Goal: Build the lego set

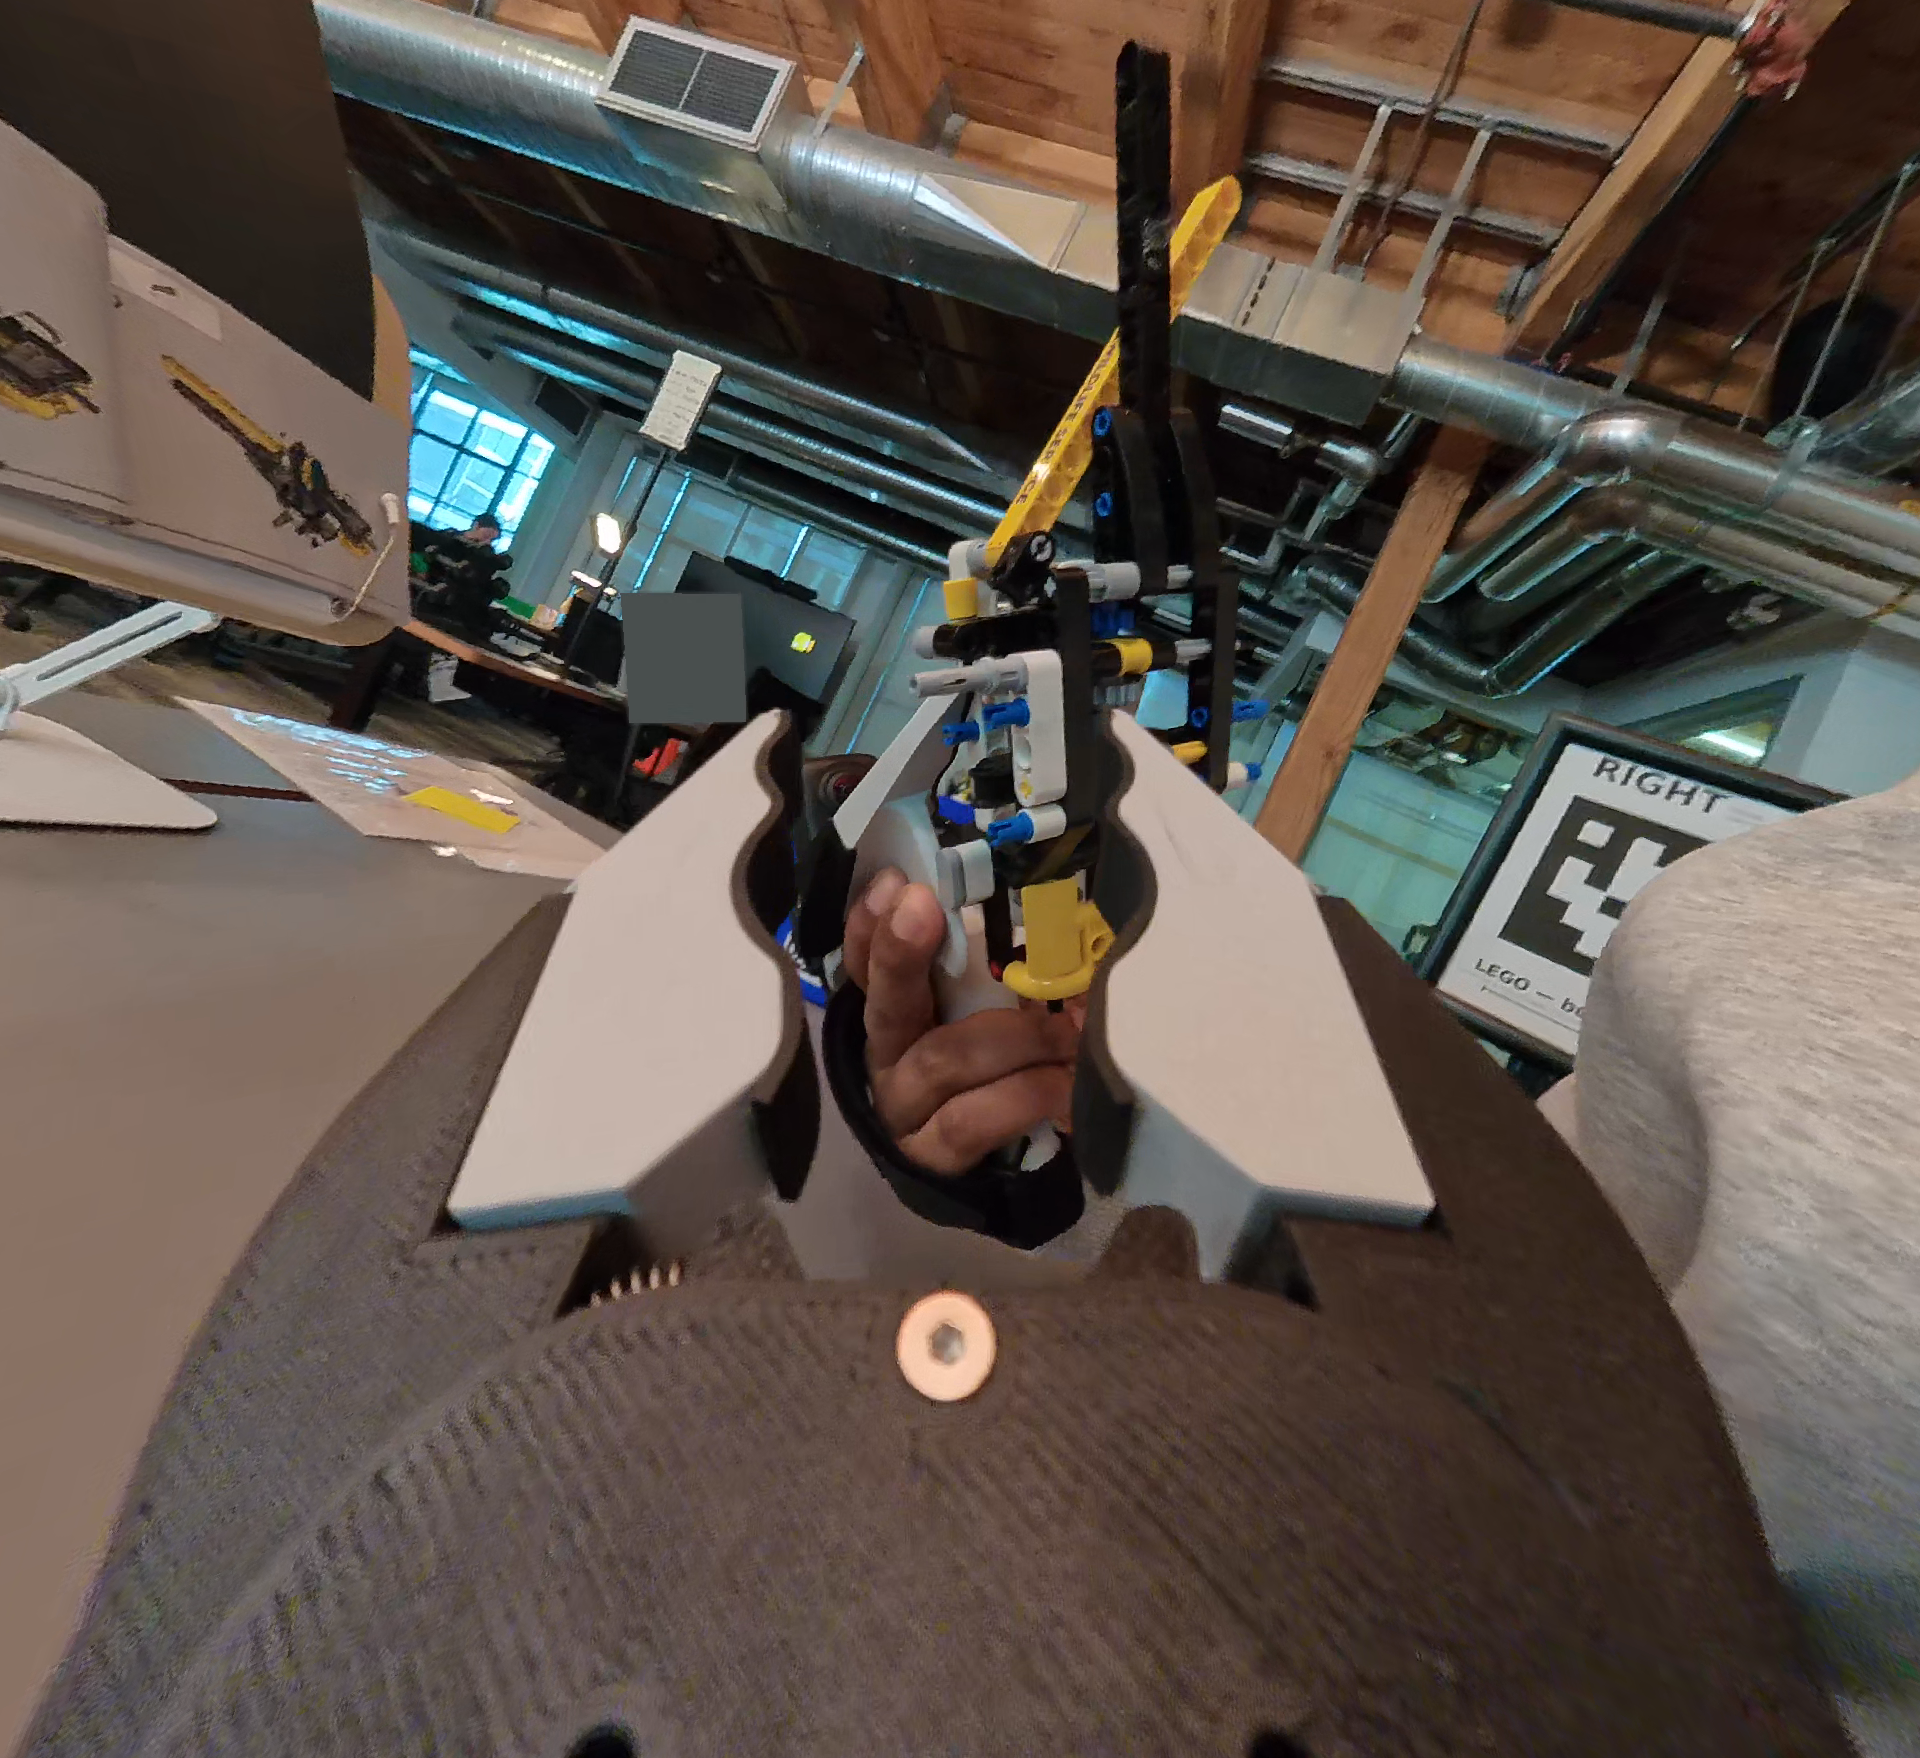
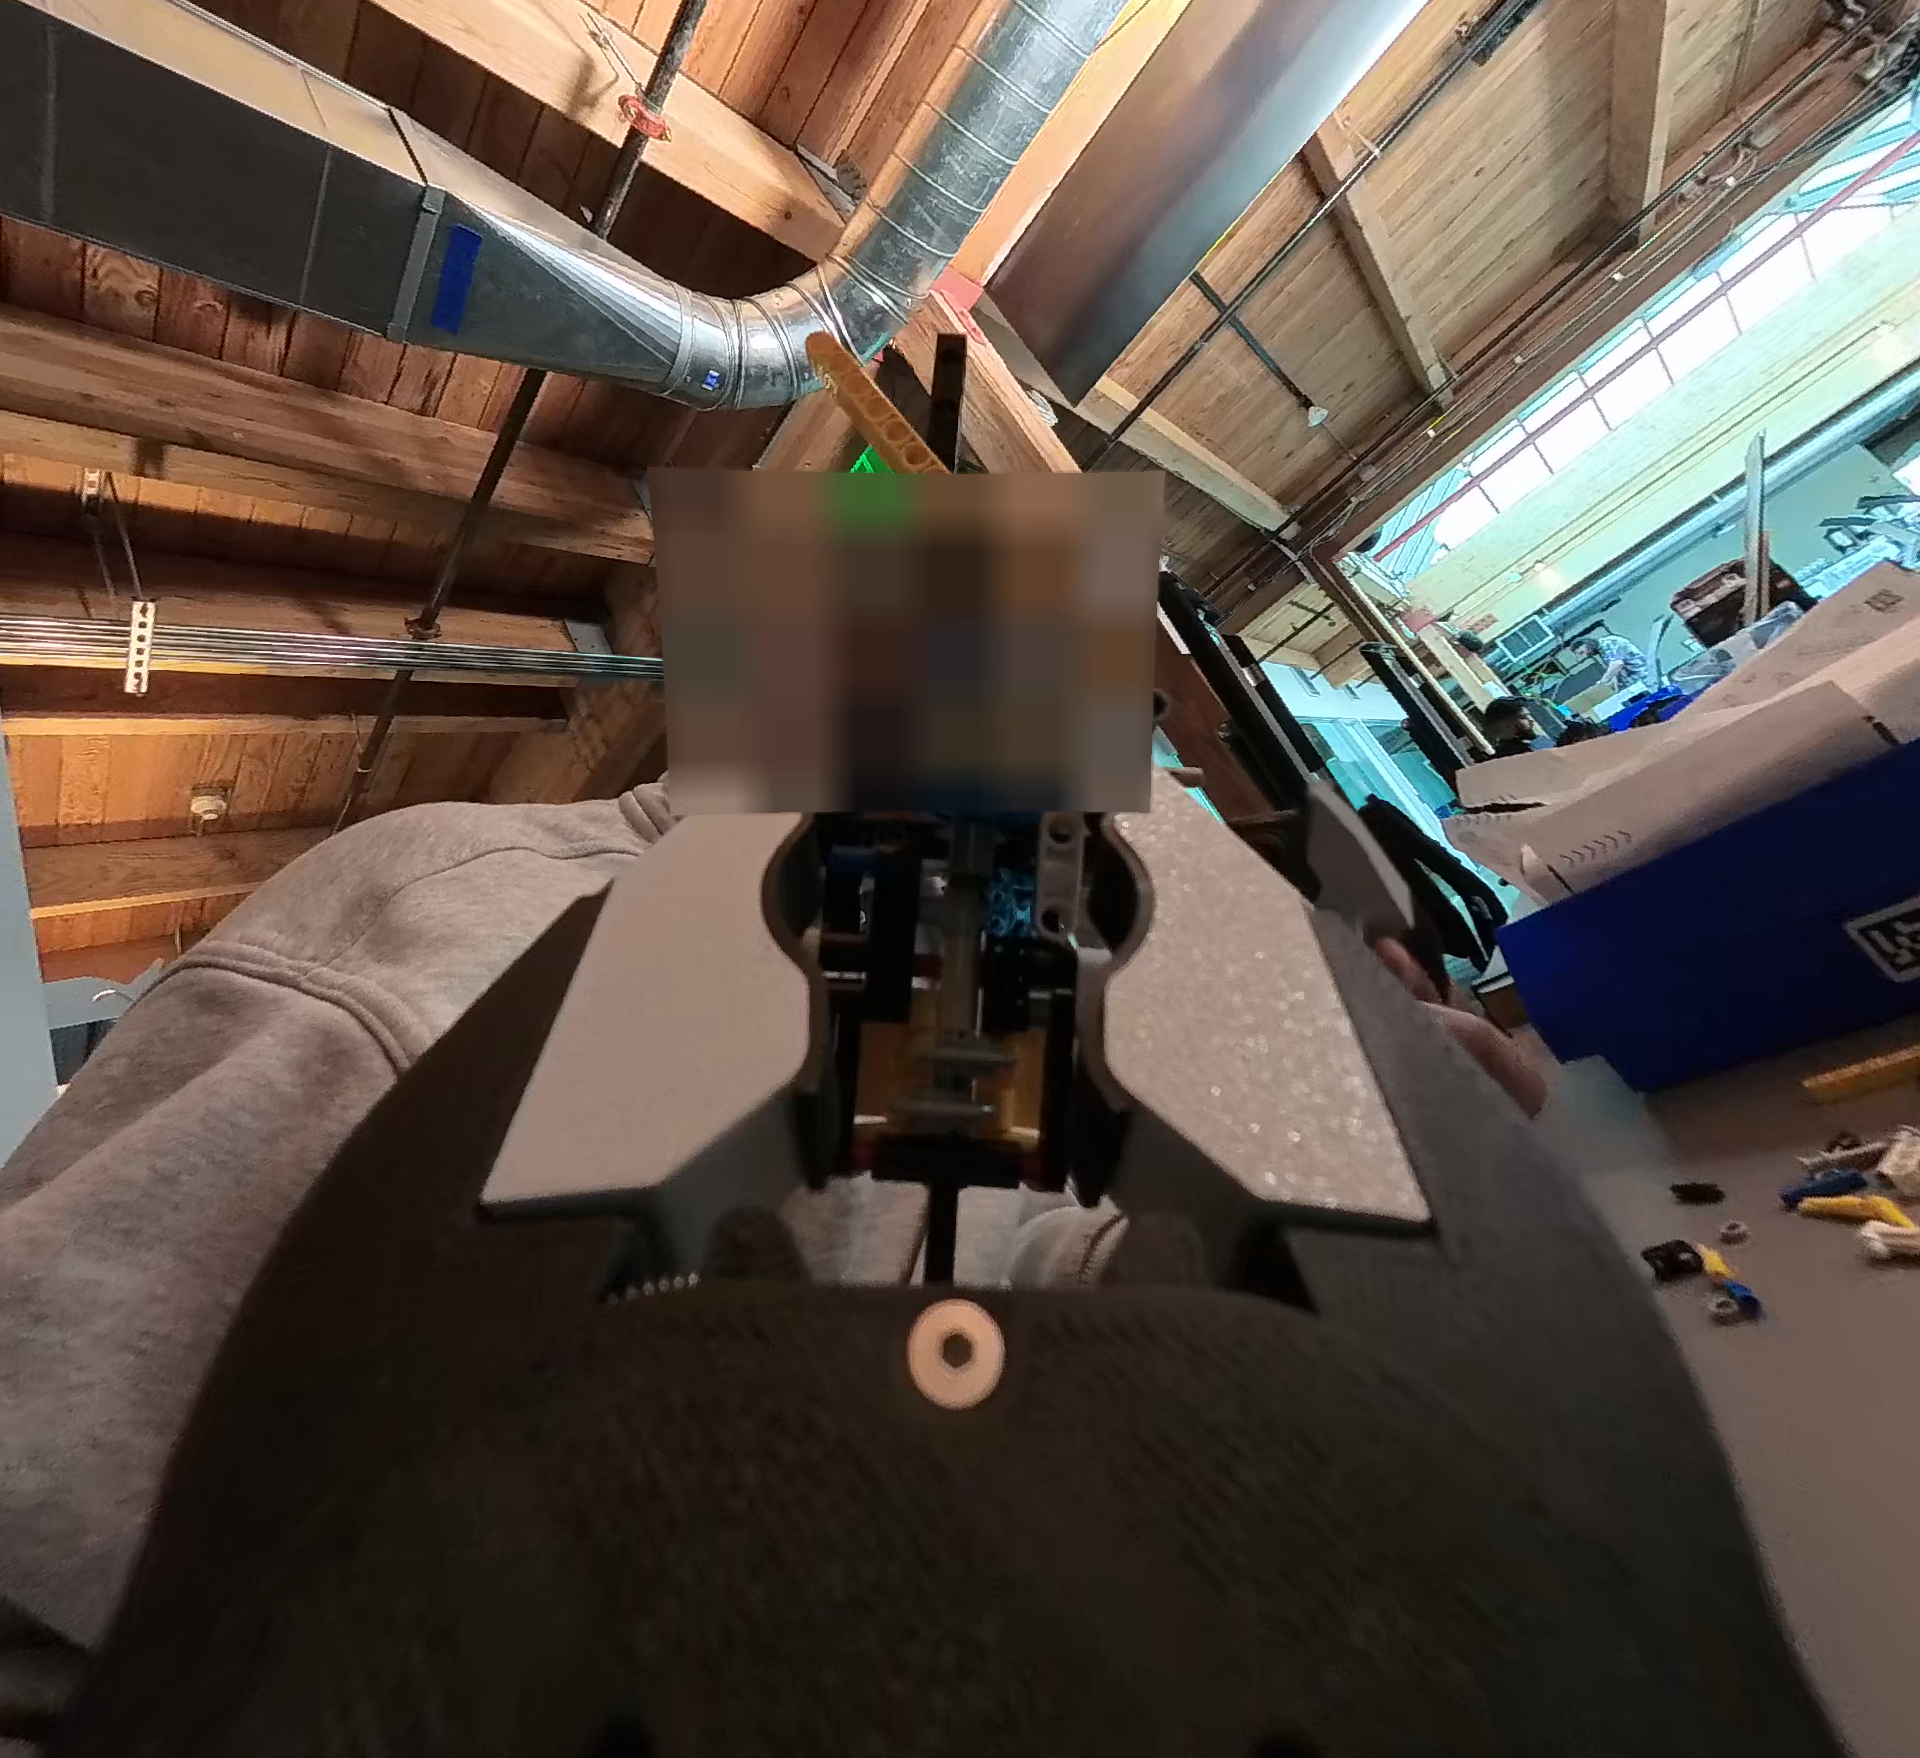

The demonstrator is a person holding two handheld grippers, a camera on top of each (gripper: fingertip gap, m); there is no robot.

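Lego model (image 1: 1049,752): raised upright, yellow beam topmost.
Left gripper (image 1: 951,835): apart around model; contact unclear.
Right gripper (image 2: 951,960): clamped on model's base.

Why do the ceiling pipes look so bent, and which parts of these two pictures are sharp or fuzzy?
Left wrist view: the wide-angle lens bows the ducts; the lego model is fairly sharp, the left gripper fingers up close softer, window light glaring bluish. Right wrist view: the same bending; the model sits dark and soft between the right gripper fingers, a mosaic patch covers its top, and the windows at right are overexposed.
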